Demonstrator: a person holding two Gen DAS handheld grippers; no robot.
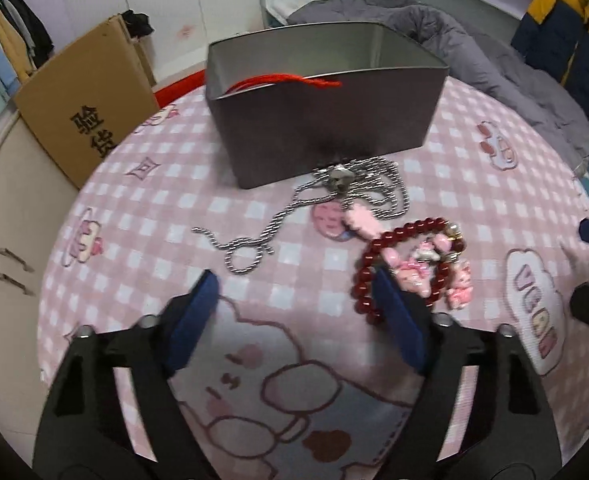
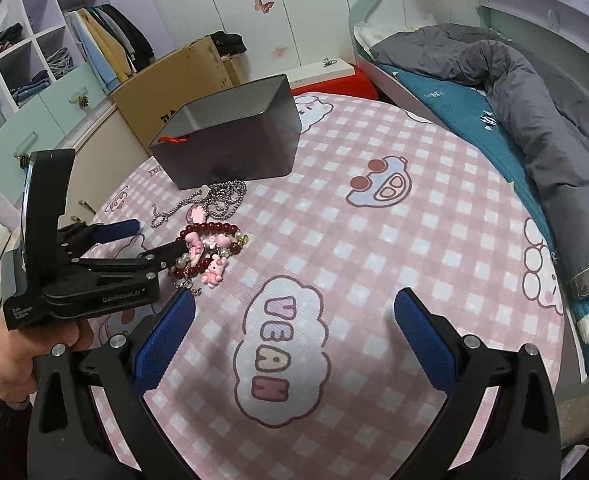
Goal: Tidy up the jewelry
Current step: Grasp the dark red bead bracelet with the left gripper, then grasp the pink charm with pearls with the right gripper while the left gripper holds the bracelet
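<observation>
Bracelet of dark red beads with pink charms seen lying on checked cloth, just before metal tin, beside silver chain. Left gripper part-spread, one pad at beads, nothing clamped. Right gripper spread wide, empty.

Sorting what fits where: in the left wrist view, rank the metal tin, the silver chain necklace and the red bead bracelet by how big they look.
1. metal tin, clearly largest, though it lies farthest away.
2. silver chain necklace, spread loosely across the cloth.
3. red bead bracelet, smallest, but partly hidden by a gripper finger and nearer the camera, so its gap to the necklace is unsure.
</observation>
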